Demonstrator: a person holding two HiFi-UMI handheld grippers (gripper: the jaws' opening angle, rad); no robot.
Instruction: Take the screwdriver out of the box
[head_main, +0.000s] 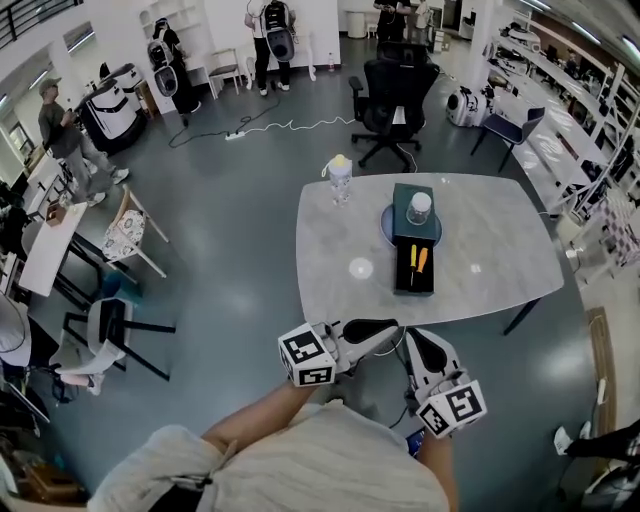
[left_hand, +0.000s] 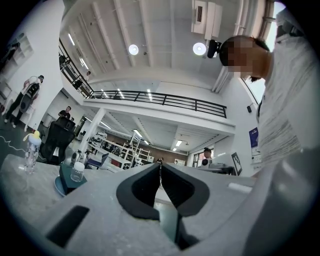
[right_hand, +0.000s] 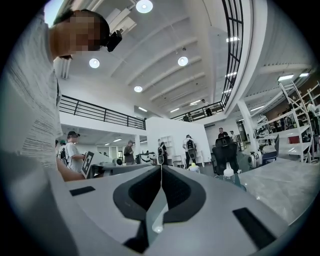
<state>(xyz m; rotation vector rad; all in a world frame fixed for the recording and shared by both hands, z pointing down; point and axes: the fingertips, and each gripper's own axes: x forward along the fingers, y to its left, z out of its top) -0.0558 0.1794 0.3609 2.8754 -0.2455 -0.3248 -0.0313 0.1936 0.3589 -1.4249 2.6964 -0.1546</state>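
On the grey table lies an open dark green box. It holds a yellow-handled screwdriver and an orange-handled one. Both grippers hang below the table's near edge, close to my body and apart from the box. My left gripper is shut and empty; its closed tips face the box from afar. My right gripper is shut too, with nothing between its tips.
A clear bottle stands on a blue plate behind the box. A baby bottle stands at the table's far left, a white disc lies mid-table. A black office chair is beyond; chairs and people are at the left.
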